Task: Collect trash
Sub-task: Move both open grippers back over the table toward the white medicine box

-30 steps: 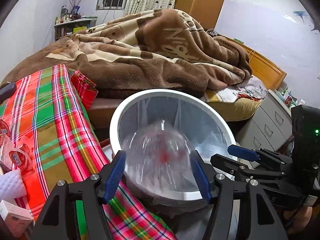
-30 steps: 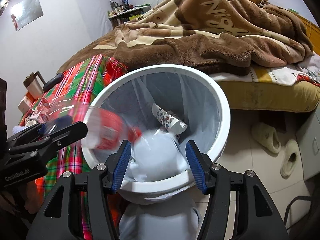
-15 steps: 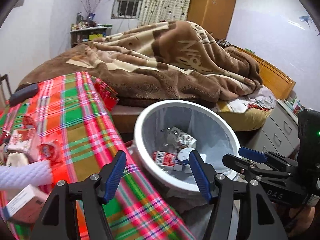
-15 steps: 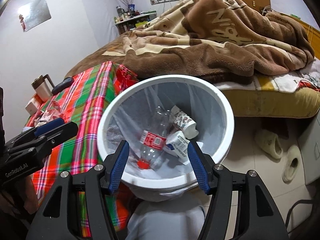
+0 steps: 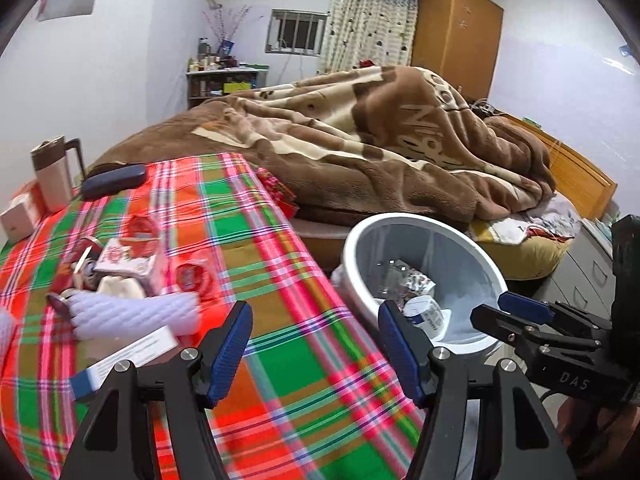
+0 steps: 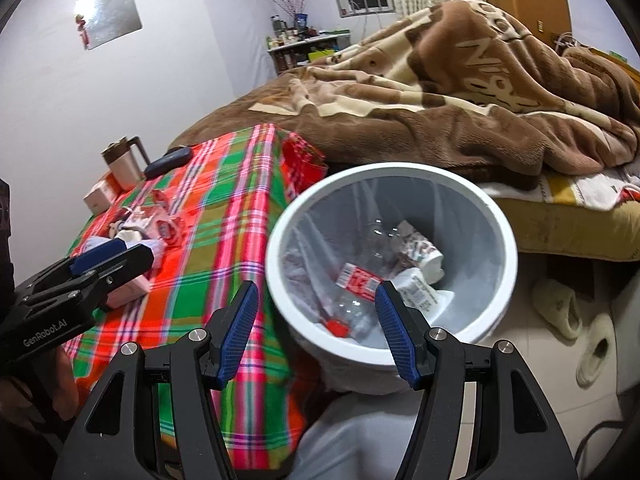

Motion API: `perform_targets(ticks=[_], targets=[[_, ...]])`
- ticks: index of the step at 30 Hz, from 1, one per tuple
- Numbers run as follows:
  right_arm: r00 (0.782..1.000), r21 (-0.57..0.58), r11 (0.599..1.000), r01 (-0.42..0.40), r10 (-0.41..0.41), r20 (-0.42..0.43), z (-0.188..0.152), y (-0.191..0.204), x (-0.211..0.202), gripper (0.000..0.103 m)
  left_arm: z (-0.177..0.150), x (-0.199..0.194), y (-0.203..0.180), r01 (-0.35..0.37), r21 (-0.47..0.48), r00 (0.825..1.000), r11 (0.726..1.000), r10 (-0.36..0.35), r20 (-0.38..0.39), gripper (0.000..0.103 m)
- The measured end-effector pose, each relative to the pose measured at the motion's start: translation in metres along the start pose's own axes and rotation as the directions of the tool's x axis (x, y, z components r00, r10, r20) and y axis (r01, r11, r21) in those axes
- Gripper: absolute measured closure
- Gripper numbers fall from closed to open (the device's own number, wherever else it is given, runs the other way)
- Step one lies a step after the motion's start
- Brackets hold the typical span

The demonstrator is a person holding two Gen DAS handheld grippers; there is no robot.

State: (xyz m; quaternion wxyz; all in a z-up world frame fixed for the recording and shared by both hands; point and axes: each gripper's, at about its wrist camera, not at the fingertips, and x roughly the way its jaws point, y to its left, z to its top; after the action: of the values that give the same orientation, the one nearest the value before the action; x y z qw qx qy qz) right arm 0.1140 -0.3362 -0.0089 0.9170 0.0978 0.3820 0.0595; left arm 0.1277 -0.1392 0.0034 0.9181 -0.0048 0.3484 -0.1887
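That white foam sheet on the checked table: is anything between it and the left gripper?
Nothing visible does. The left gripper is open and empty above bare tablecloth. The foam sheet lies just beyond its left finger, with a white box beside it, not across the path.

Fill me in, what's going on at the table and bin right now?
A person is clearing trash with a pair of tongs in each hand. Both the left tongs and the right tongs are open and hold nothing. The white bin beside the plaid-covered table already holds a clear plastic bottle with a red cap, a crumpled paper cup and a small carton. More clutter sits on the table, including wrappers and a white foam sleeve.
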Motion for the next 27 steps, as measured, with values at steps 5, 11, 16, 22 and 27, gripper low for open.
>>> perform_targets(ticks=[5,11,16,22,27], targets=[[1.000,-0.028,0.999,-0.029,0.029,0.005,-0.002,0.014,0.002,0.041,-0.008,-0.012,0.018,-0.032,-0.024,0.999,0.999,0.032,0.007,0.038],[0.999,-0.074,0.996,-0.045,0.046,0.010,-0.005,0.029,0.003,0.040,-0.017,-0.025,0.033,-0.067,-0.042,0.997,0.997,0.068,0.024,0.038],[0.997,-0.108,0.992,-0.072,0.071,-0.014,-0.008,0.041,0.006,0.039,-0.025,-0.033,0.045,-0.092,-0.052,0.995,0.994,0.094,0.027,0.038],[0.995,-0.140,0.985,-0.100,0.097,-0.028,-0.012,0.054,0.007,0.039,-0.033,-0.047,0.064,-0.100,-0.095,0.994,0.990,0.104,0.039,0.035],[0.990,-0.122,0.984,-0.133,0.126,-0.063,-0.012,0.060,0.010,0.039,-0.036,-0.059,0.078,-0.127,-0.107,0.989,0.986,0.134,0.057,0.035]])
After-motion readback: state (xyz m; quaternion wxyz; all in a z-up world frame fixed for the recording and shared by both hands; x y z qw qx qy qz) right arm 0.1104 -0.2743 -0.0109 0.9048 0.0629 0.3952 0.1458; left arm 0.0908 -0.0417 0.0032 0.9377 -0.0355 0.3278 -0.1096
